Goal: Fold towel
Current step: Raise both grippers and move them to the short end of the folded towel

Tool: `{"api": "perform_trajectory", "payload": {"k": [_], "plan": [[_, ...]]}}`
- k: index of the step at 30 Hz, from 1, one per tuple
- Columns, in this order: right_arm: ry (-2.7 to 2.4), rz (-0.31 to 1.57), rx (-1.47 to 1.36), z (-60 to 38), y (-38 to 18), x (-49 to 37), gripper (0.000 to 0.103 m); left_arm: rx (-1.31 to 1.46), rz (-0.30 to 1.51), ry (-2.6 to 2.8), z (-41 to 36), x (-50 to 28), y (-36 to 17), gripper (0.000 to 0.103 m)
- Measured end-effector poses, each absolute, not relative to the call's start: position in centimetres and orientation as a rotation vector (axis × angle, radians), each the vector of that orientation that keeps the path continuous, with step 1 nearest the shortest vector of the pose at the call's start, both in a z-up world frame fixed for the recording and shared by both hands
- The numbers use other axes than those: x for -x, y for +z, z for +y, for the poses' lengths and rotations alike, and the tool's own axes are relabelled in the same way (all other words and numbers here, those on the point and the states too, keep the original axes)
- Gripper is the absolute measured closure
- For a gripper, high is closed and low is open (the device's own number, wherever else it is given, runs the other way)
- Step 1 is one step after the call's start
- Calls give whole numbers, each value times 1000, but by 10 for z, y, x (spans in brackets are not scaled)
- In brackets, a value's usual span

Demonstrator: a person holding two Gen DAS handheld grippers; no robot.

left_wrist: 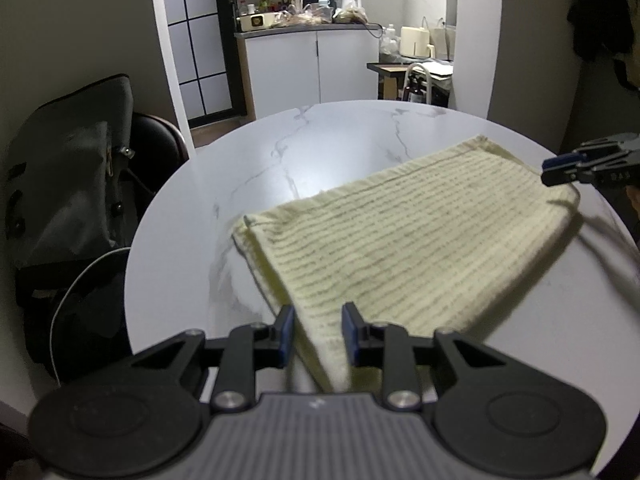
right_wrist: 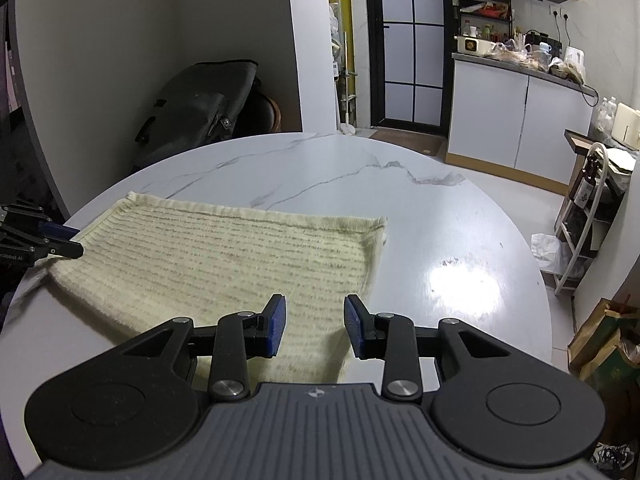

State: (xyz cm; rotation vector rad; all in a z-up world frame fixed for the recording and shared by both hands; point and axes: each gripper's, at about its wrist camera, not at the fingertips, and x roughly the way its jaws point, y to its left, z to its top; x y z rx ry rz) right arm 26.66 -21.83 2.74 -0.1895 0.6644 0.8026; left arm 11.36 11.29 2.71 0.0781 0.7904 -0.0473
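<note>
Between the left gripper (left_wrist: 318, 334) jaws sits a lifted corner of the pale striped towel (left_wrist: 404, 240), and the right gripper (right_wrist: 314, 326) has the other near corner between its jaws too; both pairs stand partly spread with a gap showing, so whether the pads actually pinch the cloth can't be told. The rest of the towel lies doubled over on the round marble counter (right_wrist: 360, 176). Beyond the counter, a dark bag (left_wrist: 68, 168) sits slumped on a chair, nothing blocking either gripper.
</note>
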Motion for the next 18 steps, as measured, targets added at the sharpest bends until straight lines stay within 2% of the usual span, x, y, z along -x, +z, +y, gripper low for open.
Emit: {"api": "perform_trajectory", "payload": {"k": [18], "plan": [[827, 669, 202, -238, 36, -214, 67, -87, 817, -112, 76, -65, 35, 75]]}}
